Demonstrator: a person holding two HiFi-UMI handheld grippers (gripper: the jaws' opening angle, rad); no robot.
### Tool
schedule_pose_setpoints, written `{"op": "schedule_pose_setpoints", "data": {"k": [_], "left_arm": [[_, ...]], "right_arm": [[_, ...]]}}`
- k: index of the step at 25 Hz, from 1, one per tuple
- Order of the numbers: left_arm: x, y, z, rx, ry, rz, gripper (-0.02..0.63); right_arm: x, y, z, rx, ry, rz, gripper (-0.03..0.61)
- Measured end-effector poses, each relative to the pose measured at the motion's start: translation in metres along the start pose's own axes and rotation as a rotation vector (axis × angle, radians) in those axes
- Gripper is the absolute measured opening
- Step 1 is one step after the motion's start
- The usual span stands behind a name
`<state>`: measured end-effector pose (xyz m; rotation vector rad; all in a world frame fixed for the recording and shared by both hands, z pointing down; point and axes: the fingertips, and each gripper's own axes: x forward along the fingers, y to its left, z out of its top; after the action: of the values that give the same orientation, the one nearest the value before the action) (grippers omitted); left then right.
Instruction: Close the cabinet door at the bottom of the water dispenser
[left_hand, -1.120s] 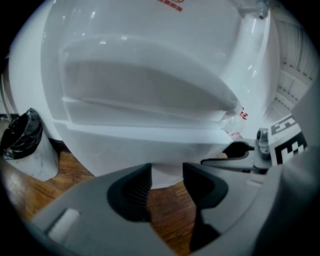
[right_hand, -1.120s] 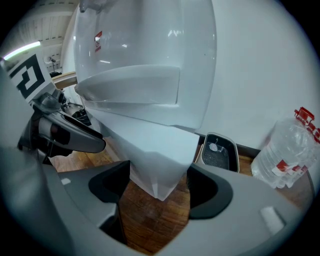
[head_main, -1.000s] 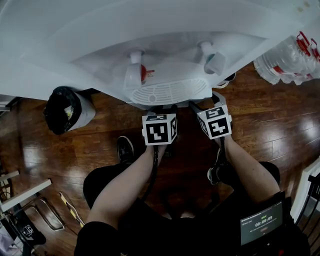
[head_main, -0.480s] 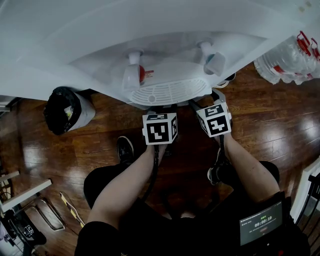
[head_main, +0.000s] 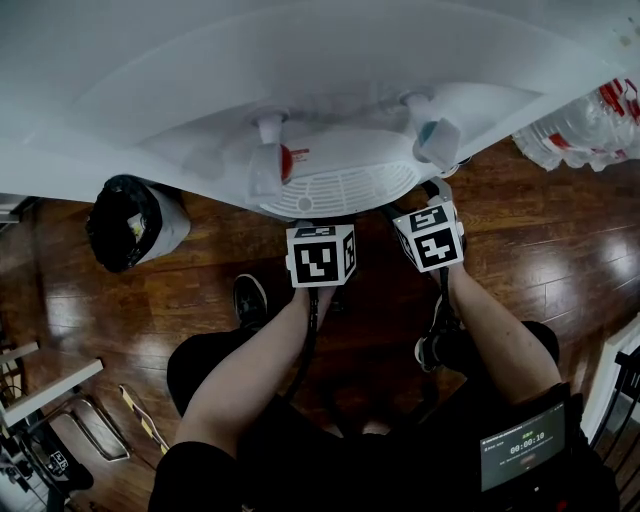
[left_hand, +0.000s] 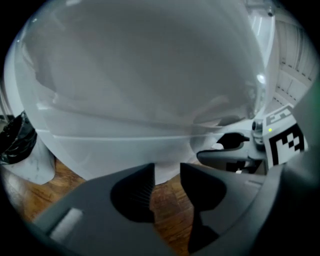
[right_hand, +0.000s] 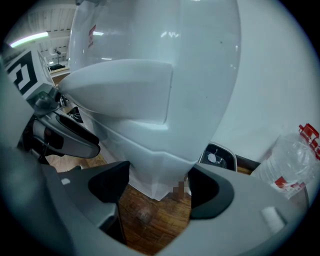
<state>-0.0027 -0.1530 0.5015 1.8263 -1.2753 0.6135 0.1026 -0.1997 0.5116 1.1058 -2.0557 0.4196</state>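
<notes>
Left gripper (left_hand: 166, 174): jaws closing, narrow gap left, nothing between them; just in front of the water dispenser (head_main: 330, 90).
Right gripper (right_hand: 159, 184): jaws wide apart, holding nothing, either side of a corner of the dispenser's lower cabinet front (right_hand: 150, 155); door seam not discernible.
Bin (head_main: 172, 226), left of dispenser: lined with a black bag.
Clear bottles (head_main: 585, 125), right of dispenser: red caps.

Observed: right tongs (right_hand: 159, 175) with jaws well apart, gripping nothing. The white dispenser (right_hand: 160, 100) fills the frame. Its lower corner shows between the jaws, above the wood floor (right_hand: 150, 215). Clear bottles (right_hand: 290, 170) with red caps stand right of the dispenser.
</notes>
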Motion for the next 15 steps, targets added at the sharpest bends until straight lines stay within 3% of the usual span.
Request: {"op": "schedule_pose_setpoints", "data": {"k": [12, 15], "left_arm": [[-0.001, -0.004, -0.001, -0.020, 0.028, -0.027, 0.179], [-0.013, -0.008, -0.003, -0.032, 0.006, -0.035, 0.179]], "right_arm": [[0.003, 0.000, -0.002, 0.006, 0.044, 0.028, 0.367], [-0.007, -0.003, -0.003, 0.089, 0.052, -0.008, 0.335]]}}
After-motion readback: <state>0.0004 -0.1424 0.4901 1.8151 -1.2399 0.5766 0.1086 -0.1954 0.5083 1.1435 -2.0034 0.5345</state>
